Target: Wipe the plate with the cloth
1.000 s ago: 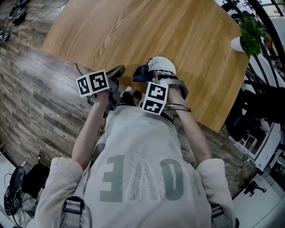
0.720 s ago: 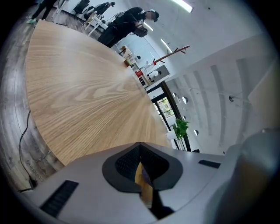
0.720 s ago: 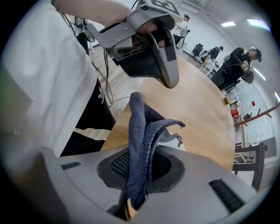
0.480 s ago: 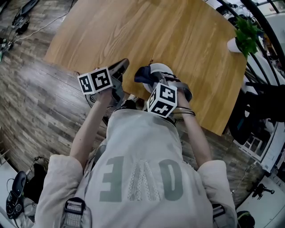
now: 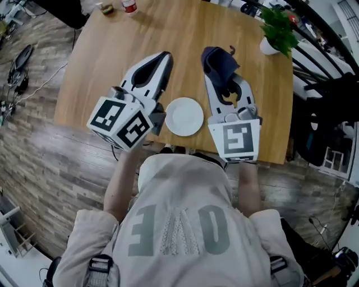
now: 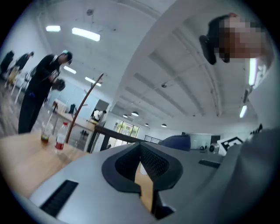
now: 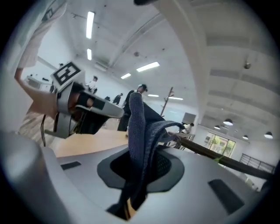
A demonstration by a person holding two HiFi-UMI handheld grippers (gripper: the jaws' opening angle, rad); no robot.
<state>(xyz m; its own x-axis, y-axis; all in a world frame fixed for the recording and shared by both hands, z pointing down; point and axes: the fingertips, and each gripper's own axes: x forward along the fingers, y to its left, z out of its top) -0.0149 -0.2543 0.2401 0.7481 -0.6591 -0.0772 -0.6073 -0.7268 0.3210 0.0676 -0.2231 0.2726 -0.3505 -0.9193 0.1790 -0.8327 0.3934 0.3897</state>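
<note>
A small white plate (image 5: 184, 116) lies on the wooden table (image 5: 112, 39) near its front edge. Both grippers hang level above the table, one on each side of the plate. My left gripper (image 5: 163, 58), left of the plate, is shut with nothing in it; in the left gripper view its jaws (image 6: 141, 148) meet with nothing between them. My right gripper (image 5: 217, 75) is shut on a dark blue cloth (image 5: 219, 63), which bunches up past its tips. In the right gripper view the cloth (image 7: 141, 131) stands up out of the jaws and the left gripper (image 7: 87, 107) shows beyond it.
A potted green plant (image 5: 277, 31) stands at the table's far right corner. A bottle (image 5: 129, 7) and a cup (image 5: 105, 8) stand at the far edge, the bottle (image 6: 61, 139) also in the left gripper view. A person (image 6: 41, 92) stands beyond the table. Racks (image 5: 331, 129) crowd the right side.
Both grippers have risen from low at the table's front edge to level above it and have rolled. The cloth stayed in the right gripper. The plate now lies uncovered between them.
</note>
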